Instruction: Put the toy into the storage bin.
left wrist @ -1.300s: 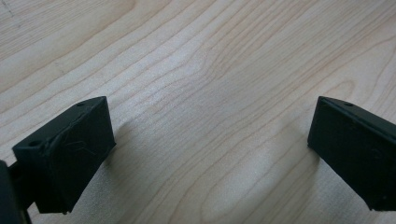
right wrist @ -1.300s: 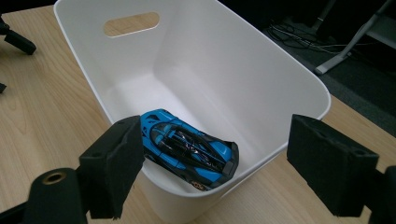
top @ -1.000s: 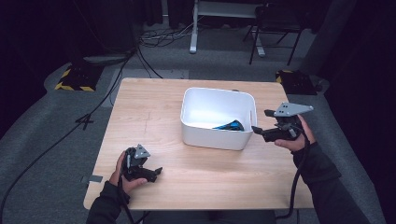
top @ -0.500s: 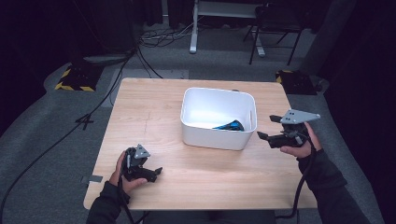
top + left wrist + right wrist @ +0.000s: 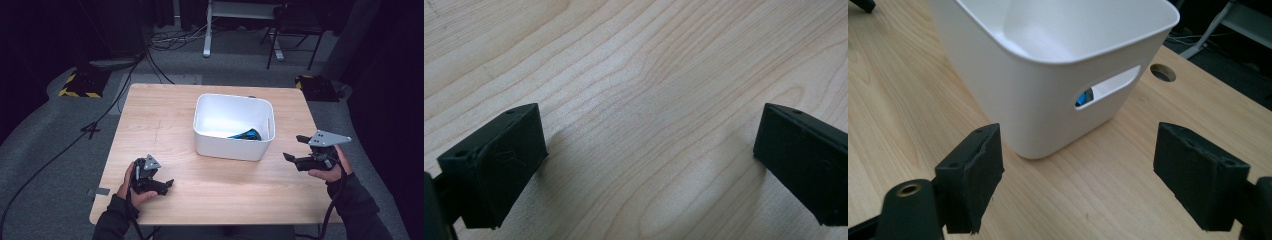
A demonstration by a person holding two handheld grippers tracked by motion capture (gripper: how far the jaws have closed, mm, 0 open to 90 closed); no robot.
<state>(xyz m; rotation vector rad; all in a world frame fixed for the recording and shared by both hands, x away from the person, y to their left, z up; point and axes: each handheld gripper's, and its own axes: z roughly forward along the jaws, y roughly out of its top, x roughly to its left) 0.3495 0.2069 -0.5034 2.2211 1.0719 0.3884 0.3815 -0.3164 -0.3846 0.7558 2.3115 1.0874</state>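
A white plastic bin (image 5: 225, 147) stands near the middle of the wooden table (image 5: 160, 115). Inside it, at its right front corner, lies a blue and black object (image 5: 245, 135). Its blue also shows through the bin's (image 5: 1048, 95) handle slot as a small patch (image 5: 1084, 97). My right gripper (image 5: 294, 147) is held right of the bin, apart from it, open and holding nothing (image 5: 1078, 170). My left gripper (image 5: 166, 185) rests low at the table's front left, open, with bare wood between its jaws (image 5: 649, 150).
A round cable hole (image 5: 1163, 72) sits in the tabletop beyond the bin. Cables (image 5: 100, 115) run over the grey floor at the left. A desk frame (image 5: 207, 30) and a chair (image 5: 292, 30) stand behind the table.
My right gripper has drawn back from the bin's right wall, moving right and toward the person. The left gripper has stayed where it was.
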